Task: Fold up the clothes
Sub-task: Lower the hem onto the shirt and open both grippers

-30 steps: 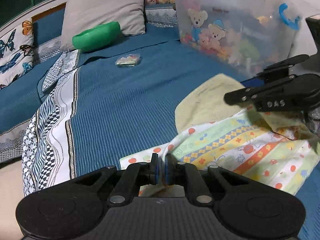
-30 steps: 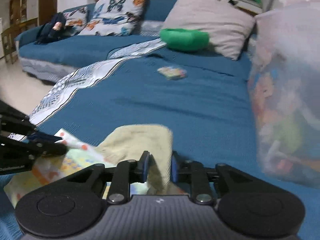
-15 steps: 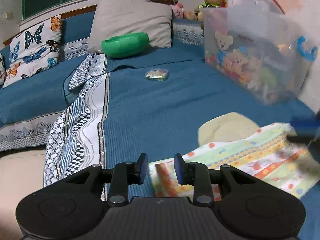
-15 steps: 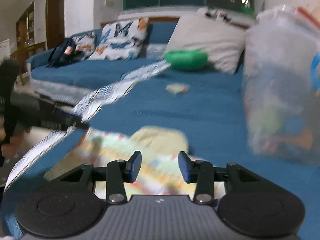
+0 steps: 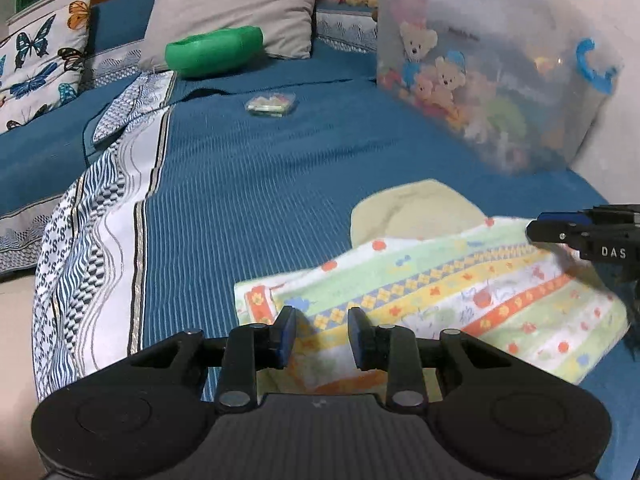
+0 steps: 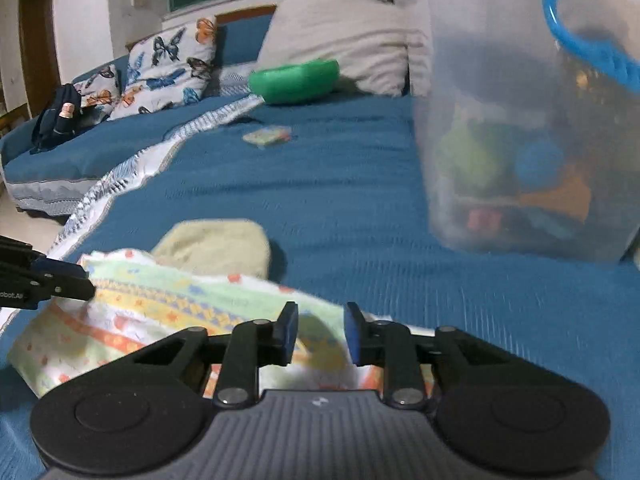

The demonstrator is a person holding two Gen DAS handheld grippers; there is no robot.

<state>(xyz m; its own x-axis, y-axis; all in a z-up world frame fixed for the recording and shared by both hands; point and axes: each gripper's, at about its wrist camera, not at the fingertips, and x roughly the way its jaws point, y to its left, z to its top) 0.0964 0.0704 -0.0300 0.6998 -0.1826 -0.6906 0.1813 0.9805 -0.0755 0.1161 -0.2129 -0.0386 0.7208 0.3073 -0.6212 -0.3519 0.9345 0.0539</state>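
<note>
A colourful patterned garment [image 5: 452, 300] lies folded flat on the blue bedspread [image 5: 260, 184], over a pale yellow cloth [image 5: 412, 208] that sticks out behind it. My left gripper [image 5: 322, 336] is open and empty, just above the garment's near left corner. My right gripper [image 6: 320, 334] is open and empty over the garment [image 6: 160, 308] at its right end. The yellow cloth [image 6: 216, 246] shows beyond it. The right gripper also shows at the right edge of the left wrist view [image 5: 588, 232]. The left gripper shows at the left edge of the right wrist view [image 6: 44, 280].
A clear plastic toy bin [image 5: 492, 80] stands at the right of the bed, close to the right gripper [image 6: 532, 128]. A green cushion [image 5: 214, 52], a grey pillow [image 5: 232, 8] and a small packet [image 5: 272, 104] lie further back. The patterned bed edge [image 5: 92, 248] drops off at the left.
Both grippers were shut on the garment a second ago. They have opened and let it go, and it now lies flat. Both grippers have drawn back slightly.
</note>
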